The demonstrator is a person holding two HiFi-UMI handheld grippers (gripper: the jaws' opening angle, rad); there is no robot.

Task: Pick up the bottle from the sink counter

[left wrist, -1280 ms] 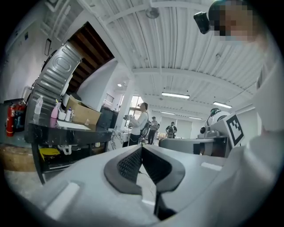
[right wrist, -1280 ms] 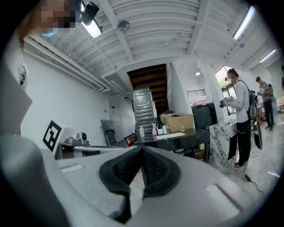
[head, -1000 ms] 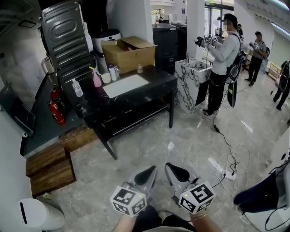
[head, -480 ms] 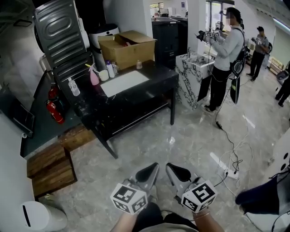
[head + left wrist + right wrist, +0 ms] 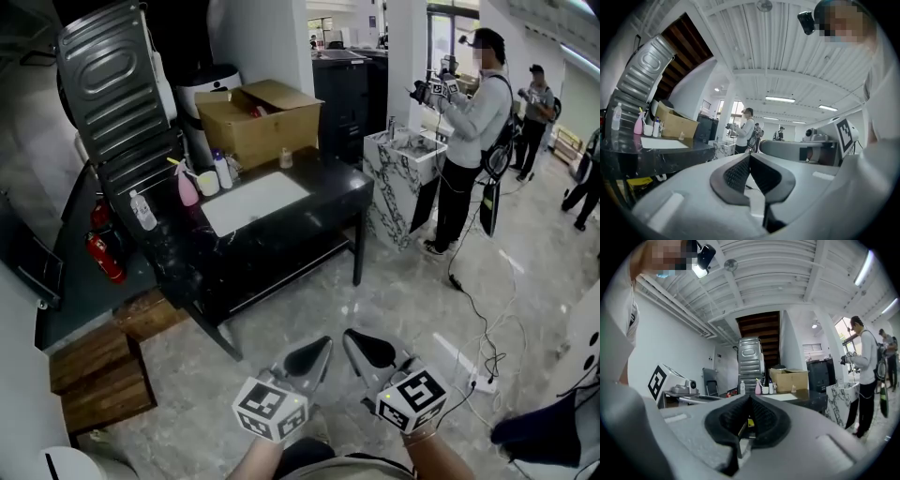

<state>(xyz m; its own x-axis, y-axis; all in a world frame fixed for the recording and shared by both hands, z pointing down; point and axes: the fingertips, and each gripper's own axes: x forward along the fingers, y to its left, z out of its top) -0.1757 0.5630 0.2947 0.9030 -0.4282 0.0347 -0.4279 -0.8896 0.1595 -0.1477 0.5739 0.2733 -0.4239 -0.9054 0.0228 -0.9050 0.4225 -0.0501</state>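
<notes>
A person's two hand-held tools hang low over the grey marble floor [image 5: 394,291], well apart from the black bench [image 5: 319,202] across the room. The left claw [image 5: 319,347] has its jaws pressed together with nothing between them. The right claw [image 5: 354,339], just beside it, is likewise closed and empty, and both point level toward the bench. On the bench's far left edge stands a clear bottle [image 5: 142,211], apart from the other things. Farther along the back are a pink spray bottle [image 5: 187,185], a white cup [image 5: 208,183] and a white bottle [image 5: 223,171] with a blue cap, close together. A white rectangular sink [image 5: 255,202] sits in the bench top in front of them, and an open cardboard box [image 5: 262,117] stands behind. A ribbed metal panel [image 5: 108,84] leans at the bench's left end, with a red fire extinguisher [image 5: 103,258] below it and wooden steps [image 5: 94,375] nearer the camera. To the right, a person in a white top [image 5: 473,131] stands at a marble-patterned stand [image 5: 403,178], holding similar tools.
</notes>
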